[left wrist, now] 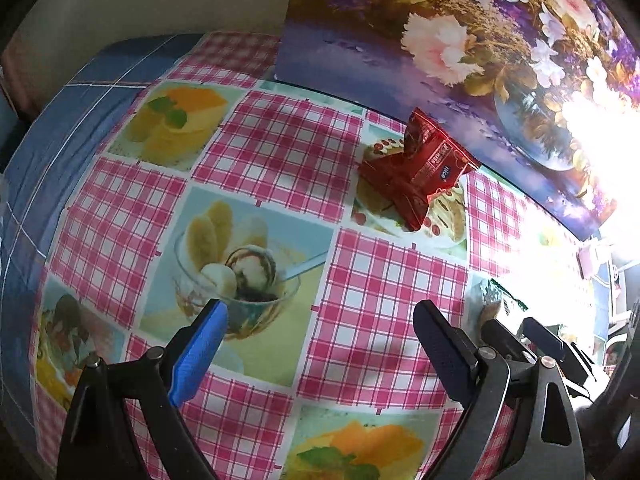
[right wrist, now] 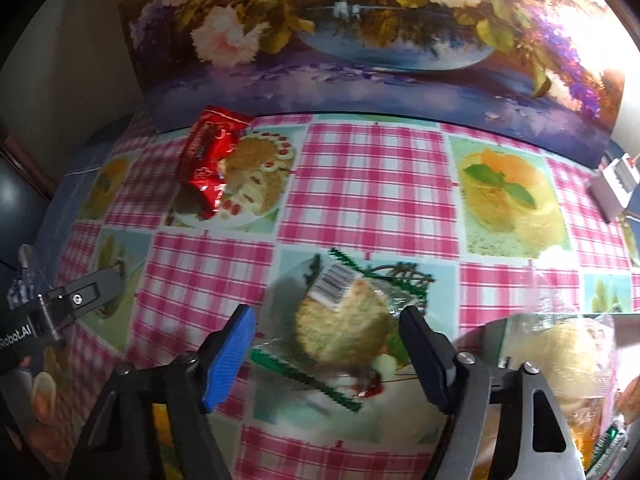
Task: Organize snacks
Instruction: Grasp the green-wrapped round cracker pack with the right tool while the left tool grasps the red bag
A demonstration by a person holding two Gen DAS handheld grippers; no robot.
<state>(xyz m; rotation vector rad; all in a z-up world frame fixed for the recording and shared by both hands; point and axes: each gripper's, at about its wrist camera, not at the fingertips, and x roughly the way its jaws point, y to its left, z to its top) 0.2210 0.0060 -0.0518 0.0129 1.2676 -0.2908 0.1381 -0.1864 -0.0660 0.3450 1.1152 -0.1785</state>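
Observation:
Red snack packets lie in a small pile on the checked tablecloth near the flower picture; they also show in the right wrist view. My left gripper is open and empty, hovering over the cloth short of them. A clear-wrapped round cake with a barcode label and green edging lies between the fingers of my open right gripper, not clamped. The cake shows dimly in the left wrist view, beside the right gripper's fingers.
A large flower picture stands along the back of the table. More clear-wrapped cakes sit in a container at the lower right. A white box lies at the far right. The table's left edge drops to a blue cover.

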